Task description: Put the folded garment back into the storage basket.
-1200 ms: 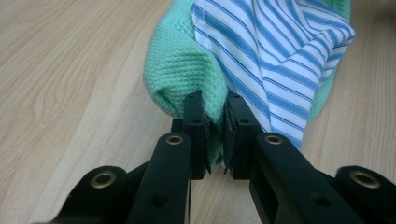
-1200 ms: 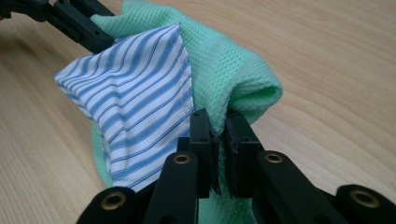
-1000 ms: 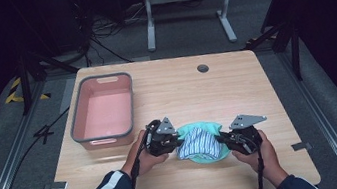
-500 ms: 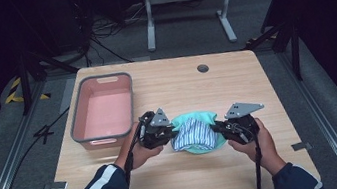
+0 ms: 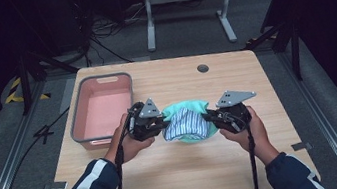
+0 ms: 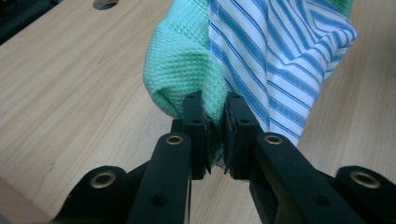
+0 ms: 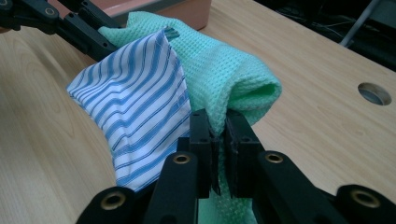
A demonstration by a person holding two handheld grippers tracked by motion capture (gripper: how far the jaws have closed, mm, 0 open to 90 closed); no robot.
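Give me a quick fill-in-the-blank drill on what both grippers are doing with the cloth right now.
1. Both the left gripper and the right gripper are shut on the green waffle-weave ____.
2. The fabric lying against that green piece is white with ____ stripes.
3. The pink bin on the wooden table sits on the person's ____ side.
4. Inside, the bin is ____.

Missing words: cloth; blue; left; empty

Green waffle-weave cloth (image 5: pixel 184 108) bunched with blue-and-white striped fabric (image 5: pixel 186 124), striped part toward person. Bundle held between left gripper (image 6: pixel 215 135) and right gripper (image 7: pixel 219 151), each clamped on green edge, above counter (image 5: pixel 188 172) centre.
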